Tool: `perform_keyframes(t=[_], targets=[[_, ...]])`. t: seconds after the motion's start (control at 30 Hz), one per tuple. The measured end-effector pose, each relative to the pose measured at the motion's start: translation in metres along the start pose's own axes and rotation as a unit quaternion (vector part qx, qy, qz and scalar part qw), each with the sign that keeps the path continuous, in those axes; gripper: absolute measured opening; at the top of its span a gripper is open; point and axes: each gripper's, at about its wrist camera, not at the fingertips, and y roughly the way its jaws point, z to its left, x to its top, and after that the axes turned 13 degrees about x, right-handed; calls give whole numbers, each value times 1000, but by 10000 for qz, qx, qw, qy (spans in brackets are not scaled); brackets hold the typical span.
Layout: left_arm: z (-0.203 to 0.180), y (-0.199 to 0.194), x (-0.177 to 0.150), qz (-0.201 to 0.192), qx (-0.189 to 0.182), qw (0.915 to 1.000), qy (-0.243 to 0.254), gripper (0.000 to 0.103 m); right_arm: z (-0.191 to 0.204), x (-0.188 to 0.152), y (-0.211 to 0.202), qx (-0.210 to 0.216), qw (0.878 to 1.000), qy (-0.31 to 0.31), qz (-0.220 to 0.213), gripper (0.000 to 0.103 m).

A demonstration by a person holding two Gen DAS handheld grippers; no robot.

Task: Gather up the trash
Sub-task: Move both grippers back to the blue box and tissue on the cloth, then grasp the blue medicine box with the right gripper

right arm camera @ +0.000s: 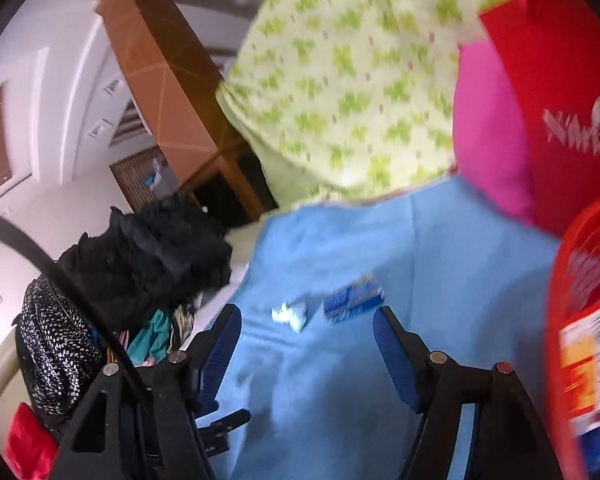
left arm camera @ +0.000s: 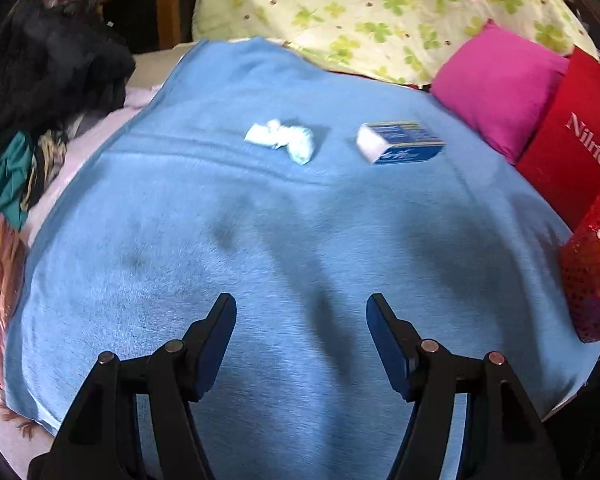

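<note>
A crumpled white tissue (left arm camera: 282,141) and a small blue and white carton (left arm camera: 400,143) lie side by side on a blue blanket (left arm camera: 260,240). My left gripper (left arm camera: 301,308) is open and empty, low over the blanket well short of both. A red mesh basket (left arm camera: 592,280) stands at the right edge. In the right wrist view my right gripper (right arm camera: 307,320) is open and empty, above the blanket, with the tissue (right arm camera: 290,315) and carton (right arm camera: 352,304) beyond its tips. The red basket (right arm camera: 580,340), with wrappers inside, is close on its right.
A green-patterned pillow (left arm camera: 380,16), a pink cushion (left arm camera: 496,88) and a red bag (left arm camera: 572,132) line the far and right side. A pile of dark and coloured clothes (left arm camera: 40,80) lies on the left. A wooden cabinet (right arm camera: 172,92) stands behind.
</note>
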Motion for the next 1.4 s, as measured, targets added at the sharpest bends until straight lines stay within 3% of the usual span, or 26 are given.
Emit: perform_keyframes(t=[0.17,0.37,0.53,0.63,0.73,0.83,0.97,1.07,1.23,1.4], targets=[[17,15,11,-33,-17,9998,-209,68,-14,-8,33,-79,9982,392,437,73],[33,31,45,-361,-1,9986,-398,68,-40,-2,75,-138,9912,1067,773,73],[43,51,70,-622,254,9966,-479,68,-59,0,97,-241,9848,1471,886,73],[46,62,85,-628,250,9963,-535,68,-66,10,115,-433,9820,1565,966,73],[48,67,99,-794,508,9945,-449,68,-71,26,143,-513,9758,1761,1193,73],[60,75,110,-795,607,9932,-593,68,-79,41,178,-881,9649,1997,1463,73],[88,89,117,-581,701,9894,-1129,68,-95,47,225,-1478,9400,2422,1897,73],[104,97,118,-438,715,9864,-1413,68,-104,48,248,-1875,9271,2573,1976,73],[112,101,119,-373,706,9842,-1582,68,-104,52,288,-2595,9146,2157,2229,73],[109,103,122,-377,654,9851,-1543,68,-103,50,310,-2978,9039,1801,2486,73]])
